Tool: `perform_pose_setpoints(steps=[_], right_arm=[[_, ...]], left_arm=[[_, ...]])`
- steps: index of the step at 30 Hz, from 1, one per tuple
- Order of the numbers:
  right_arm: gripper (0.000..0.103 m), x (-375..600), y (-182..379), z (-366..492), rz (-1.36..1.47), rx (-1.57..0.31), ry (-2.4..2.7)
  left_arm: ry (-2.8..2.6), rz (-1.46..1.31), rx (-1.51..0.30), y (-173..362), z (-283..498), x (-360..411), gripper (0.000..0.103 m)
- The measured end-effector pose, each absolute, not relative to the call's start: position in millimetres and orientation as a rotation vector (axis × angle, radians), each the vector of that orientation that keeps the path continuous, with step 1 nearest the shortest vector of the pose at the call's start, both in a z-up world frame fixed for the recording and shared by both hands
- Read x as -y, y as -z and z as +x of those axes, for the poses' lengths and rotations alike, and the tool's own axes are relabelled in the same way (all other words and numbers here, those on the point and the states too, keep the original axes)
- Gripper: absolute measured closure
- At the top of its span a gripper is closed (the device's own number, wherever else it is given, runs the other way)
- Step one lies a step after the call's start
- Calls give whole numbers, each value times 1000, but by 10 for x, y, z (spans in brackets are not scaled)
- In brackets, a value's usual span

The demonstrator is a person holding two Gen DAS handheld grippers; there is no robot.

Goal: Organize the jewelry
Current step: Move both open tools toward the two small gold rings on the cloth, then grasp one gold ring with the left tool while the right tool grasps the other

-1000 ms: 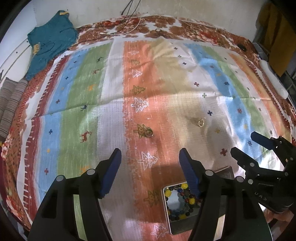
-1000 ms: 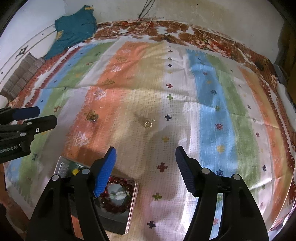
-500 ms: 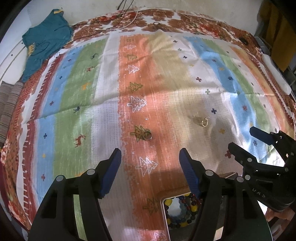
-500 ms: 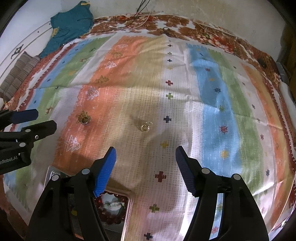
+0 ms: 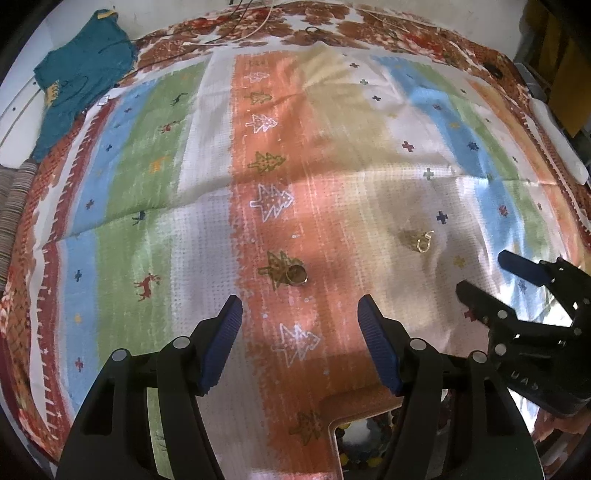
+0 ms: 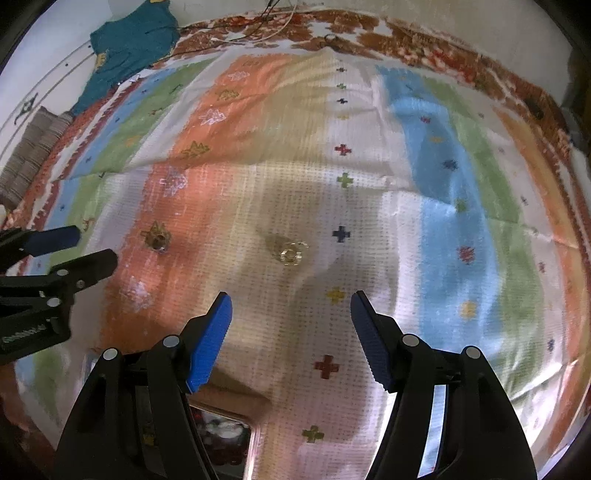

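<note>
Two small gold rings lie on the striped cloth. One ring [image 5: 296, 275] [image 6: 159, 242] rests on the orange stripe, just ahead of my open left gripper [image 5: 299, 314]. The other ring [image 5: 423, 242] [image 6: 291, 254] lies on the cream stripe, ahead of my open right gripper [image 6: 290, 310]. Nothing is between either pair of blue pads. Near the bottom edge sits a metal tin [image 5: 345, 435] [image 6: 236, 443] with beaded bracelets inside, mostly hidden behind the gripper bodies. Each gripper also shows at the side of the other's view: the right gripper [image 5: 480, 273] and the left gripper [image 6: 94, 245].
The striped cloth [image 5: 147, 184] covers a bed with a red floral cover [image 5: 406, 33] around its edge. A teal garment [image 5: 81, 74] lies at the far left corner, cables [image 5: 240, 33] at the far edge, a striped cushion [image 6: 33, 147] at the left.
Both grippers have moved forward and lower toward the rings. The tin has slid down to the bottom edge of both views. Both jaws kept the same width.
</note>
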State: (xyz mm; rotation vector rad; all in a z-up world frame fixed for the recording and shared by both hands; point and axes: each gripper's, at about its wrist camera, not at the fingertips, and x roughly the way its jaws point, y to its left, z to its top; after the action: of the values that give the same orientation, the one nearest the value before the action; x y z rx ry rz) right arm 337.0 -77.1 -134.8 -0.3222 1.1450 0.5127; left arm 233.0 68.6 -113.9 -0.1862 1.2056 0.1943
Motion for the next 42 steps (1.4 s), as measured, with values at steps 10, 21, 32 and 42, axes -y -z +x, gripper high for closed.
perform_pose_setpoints(steps=[10, 21, 32, 42], right_arm=[[36, 685, 1534, 3523, -359, -1171, -495], [36, 587, 1746, 3733, -363, -1206, -473], [46, 512, 1898, 3861, -402, -1219, -463], [67, 459, 1956, 3921, -392, -1232, -468]], left_arm=[[-202, -197, -1245, 1341, 2507, -769, 36], [-215, -220, -1300, 1614, 2676, -881, 37], [-194, -231, -1332, 1747, 2789, -895, 47], [-185, -203, -1361, 1874, 2849, -883, 78]])
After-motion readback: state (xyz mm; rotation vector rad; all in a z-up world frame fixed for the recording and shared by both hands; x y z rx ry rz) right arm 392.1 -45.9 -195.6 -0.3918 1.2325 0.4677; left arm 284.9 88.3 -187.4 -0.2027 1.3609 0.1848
